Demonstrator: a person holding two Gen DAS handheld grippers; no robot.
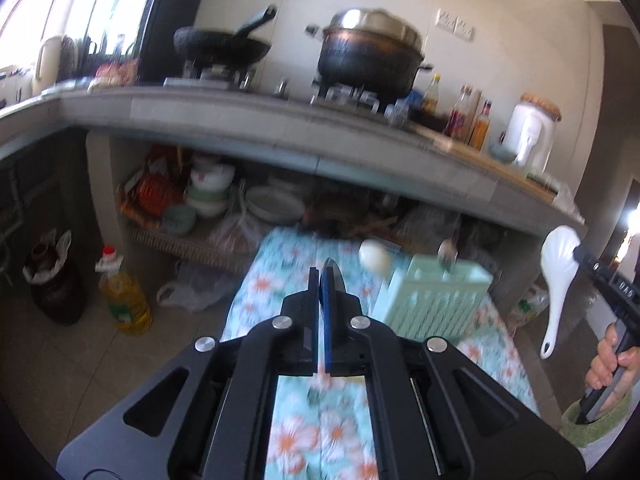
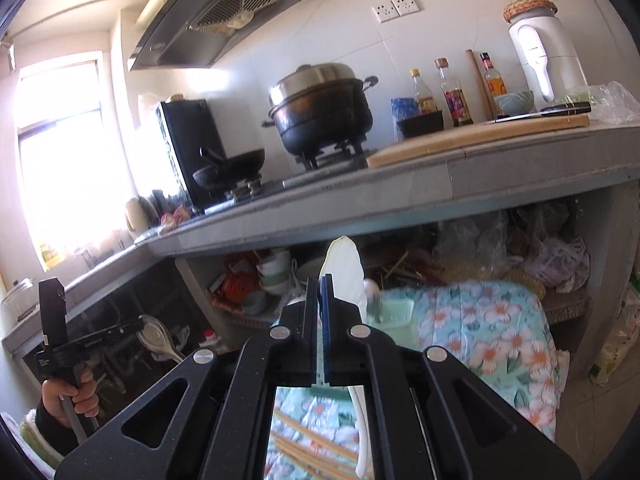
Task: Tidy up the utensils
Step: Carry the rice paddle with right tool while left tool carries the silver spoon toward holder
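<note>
Right wrist view is showing the right gripper point(image 2: 320, 280) pinching the white rice spoon point(image 2: 344, 268) edge-on, risking slippage near the green basket point(image 2: 394, 312), while the left gripper point(image 1: 320, 276) is clamping a metal spoon point(image 1: 334, 274).

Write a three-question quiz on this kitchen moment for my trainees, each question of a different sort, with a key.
1. True or false: the right gripper is shut on a white spoon.
2. Multiple choice: the green basket stands on A) the stove, B) the flowered cloth, C) the floor.
3. Fill in: the left gripper is shut on a ____ spoon.

Key: 1 true; 2 B; 3 metal.
</note>
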